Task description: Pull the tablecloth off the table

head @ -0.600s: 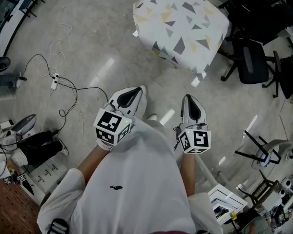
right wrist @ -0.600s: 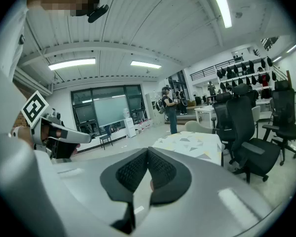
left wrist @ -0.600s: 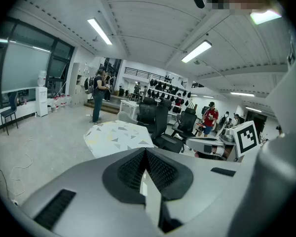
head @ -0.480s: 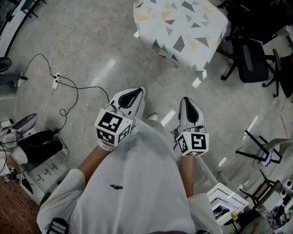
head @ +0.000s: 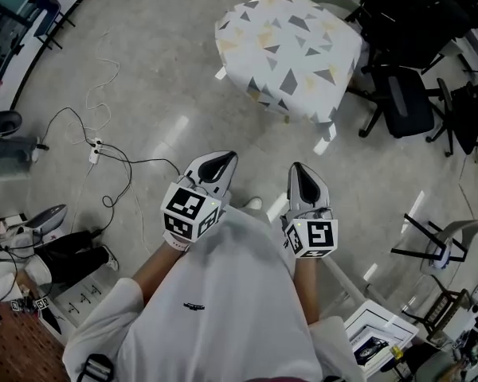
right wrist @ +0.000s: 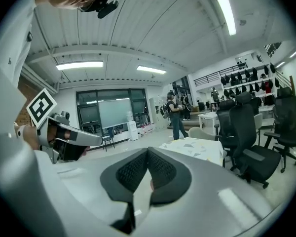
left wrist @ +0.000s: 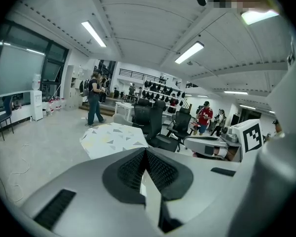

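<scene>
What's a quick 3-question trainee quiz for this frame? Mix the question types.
1. True or false: the left gripper is clamped on the tablecloth.
2. Pick one: the tablecloth's pattern is A) stripes, B) triangles, C) dots.
3. Fill in: the jaws of the left gripper and the right gripper are both ____.

Key
1. False. It is shut on nothing, and the tablecloth lies well ahead of it, untouched.
2. B.
3. Shut, with nothing between them.
</scene>
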Tool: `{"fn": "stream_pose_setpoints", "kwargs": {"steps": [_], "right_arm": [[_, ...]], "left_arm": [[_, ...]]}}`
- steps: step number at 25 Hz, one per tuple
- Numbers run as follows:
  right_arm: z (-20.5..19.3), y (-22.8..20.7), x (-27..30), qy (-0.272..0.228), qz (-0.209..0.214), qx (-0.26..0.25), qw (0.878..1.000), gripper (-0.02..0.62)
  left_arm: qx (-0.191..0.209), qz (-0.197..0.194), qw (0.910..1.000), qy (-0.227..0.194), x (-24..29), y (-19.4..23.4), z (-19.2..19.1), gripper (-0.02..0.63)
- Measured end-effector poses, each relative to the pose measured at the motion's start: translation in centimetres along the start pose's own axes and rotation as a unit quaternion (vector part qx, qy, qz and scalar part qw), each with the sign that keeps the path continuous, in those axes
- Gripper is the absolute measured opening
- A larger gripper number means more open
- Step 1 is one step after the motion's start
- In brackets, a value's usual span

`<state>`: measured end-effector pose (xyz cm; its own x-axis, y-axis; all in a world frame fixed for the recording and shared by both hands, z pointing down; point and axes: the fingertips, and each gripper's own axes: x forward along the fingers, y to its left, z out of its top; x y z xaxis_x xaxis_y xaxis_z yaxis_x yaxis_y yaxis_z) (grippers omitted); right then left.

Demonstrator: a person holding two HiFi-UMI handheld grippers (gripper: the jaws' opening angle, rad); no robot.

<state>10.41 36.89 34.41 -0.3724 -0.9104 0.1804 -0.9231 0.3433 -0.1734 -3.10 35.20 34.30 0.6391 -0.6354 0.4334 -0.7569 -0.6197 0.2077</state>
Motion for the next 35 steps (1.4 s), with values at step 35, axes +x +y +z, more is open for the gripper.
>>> {"fn": "stream_pose_setpoints", "kwargs": {"steps": [35], "right_arm": [[3.2,2.2,20.8,0.005,-0.044,0.003,0.999,0.015]], "left_arm": [[-0.047,-0.03,0.9984,-0.011,4.5,21.1,4.1,0.006]]}}
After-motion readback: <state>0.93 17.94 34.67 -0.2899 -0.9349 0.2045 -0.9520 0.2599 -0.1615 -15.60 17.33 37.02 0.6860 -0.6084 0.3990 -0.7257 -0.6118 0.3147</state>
